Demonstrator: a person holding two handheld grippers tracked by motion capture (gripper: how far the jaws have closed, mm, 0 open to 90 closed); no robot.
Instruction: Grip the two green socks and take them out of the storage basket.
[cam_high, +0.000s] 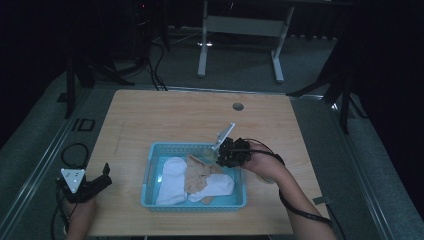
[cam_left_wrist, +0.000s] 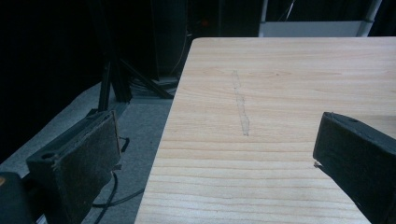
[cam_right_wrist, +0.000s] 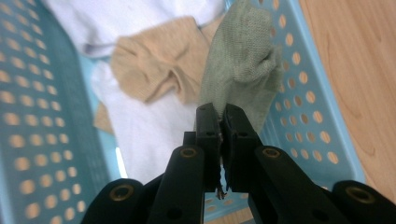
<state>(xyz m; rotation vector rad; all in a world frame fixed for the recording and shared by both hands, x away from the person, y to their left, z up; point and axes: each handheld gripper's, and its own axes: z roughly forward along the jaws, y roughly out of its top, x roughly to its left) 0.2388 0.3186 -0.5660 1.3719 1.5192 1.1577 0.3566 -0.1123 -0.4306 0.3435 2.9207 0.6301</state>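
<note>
Step in hand: pulling green sock (cam_right_wrist: 243, 60) out of blue basket (cam_high: 150, 172). Right tool (cam_right_wrist: 222, 122) pinched tight on sock edge; sock hangs over white and tan laundry. Left tool (cam_high: 102, 176) wide, empty, at worktop (cam_high: 175, 115) corner. Next: clear basket rim, set sock on worktop.

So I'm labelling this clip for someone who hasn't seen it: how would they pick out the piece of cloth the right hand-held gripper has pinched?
Start at the blue perforated basket on the wooden table. At its right wall, the right hand-held gripper is shut on the grey-green sock, which hangs from the closed jaws. Its dull green knit sets it apart from the tan sock and the white cloths lying in the basket.
</note>
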